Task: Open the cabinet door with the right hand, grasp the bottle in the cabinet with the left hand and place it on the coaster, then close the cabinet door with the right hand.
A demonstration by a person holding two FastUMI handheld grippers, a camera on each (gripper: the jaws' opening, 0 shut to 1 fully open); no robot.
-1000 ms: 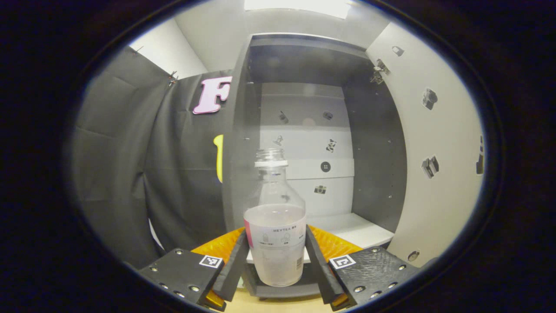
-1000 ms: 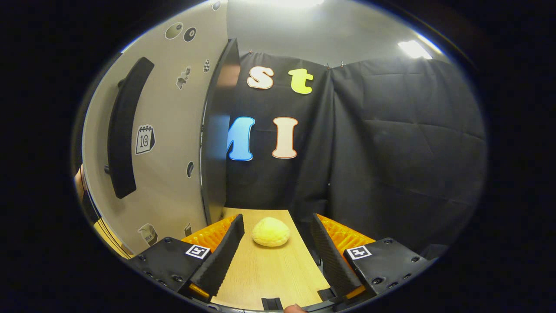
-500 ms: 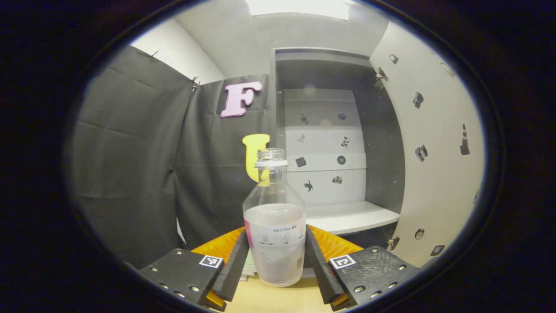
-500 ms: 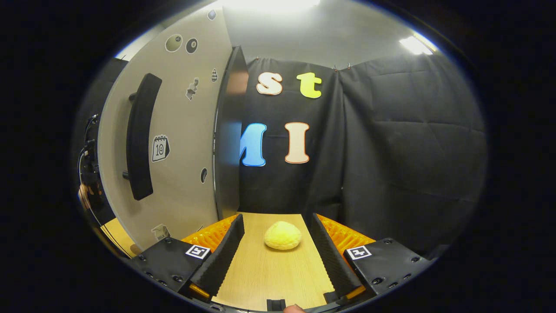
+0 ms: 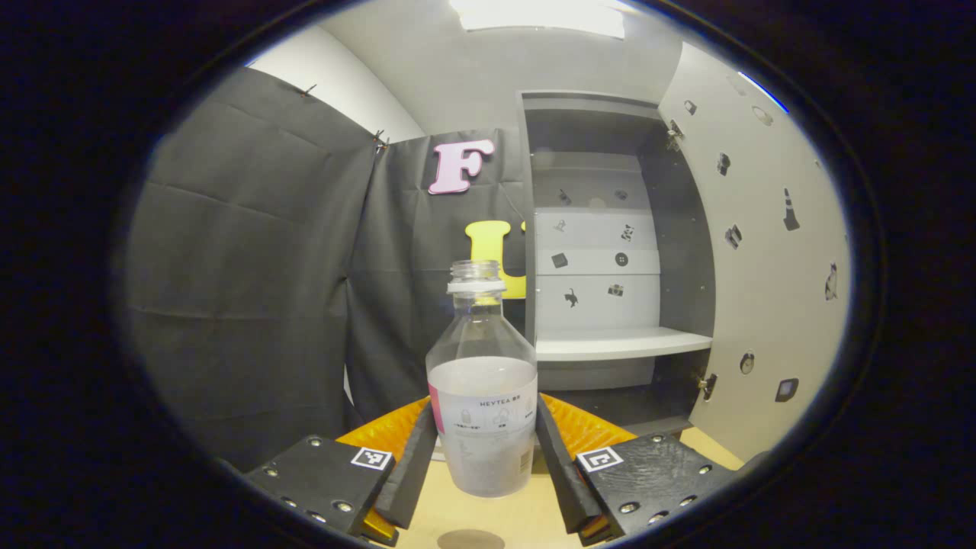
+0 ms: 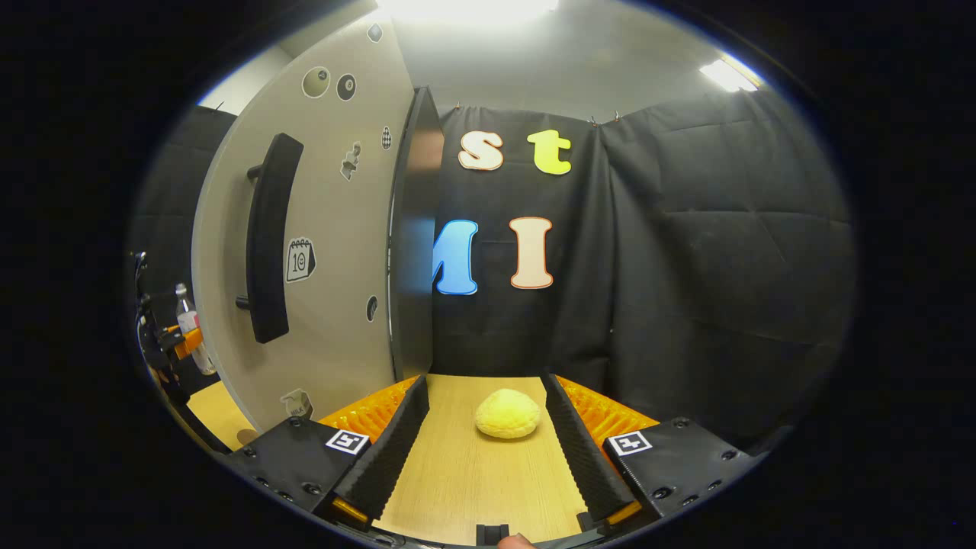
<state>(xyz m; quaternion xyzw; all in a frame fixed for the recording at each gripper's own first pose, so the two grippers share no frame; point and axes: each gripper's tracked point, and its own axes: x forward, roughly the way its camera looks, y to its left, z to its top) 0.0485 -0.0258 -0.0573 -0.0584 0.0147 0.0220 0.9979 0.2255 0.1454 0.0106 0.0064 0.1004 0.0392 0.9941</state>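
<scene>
Left gripper view: the left gripper (image 5: pixel 483 450) is clenched on the clear plastic bottle with a white label band (image 5: pixel 482 396), both fingers pressing its lower sides. It is held upright above the light wooden table (image 5: pixel 499 515), out in front of the open grey cabinet (image 5: pixel 610 252), whose pale door (image 5: pixel 762 274) stands swung wide. A round brown coaster (image 5: pixel 470 540) lies at the near edge below. Right gripper view: the right gripper (image 6: pixel 486 446) is released, jaws apart, a yellow bun-shaped object (image 6: pixel 508 413) lying beyond them.
</scene>
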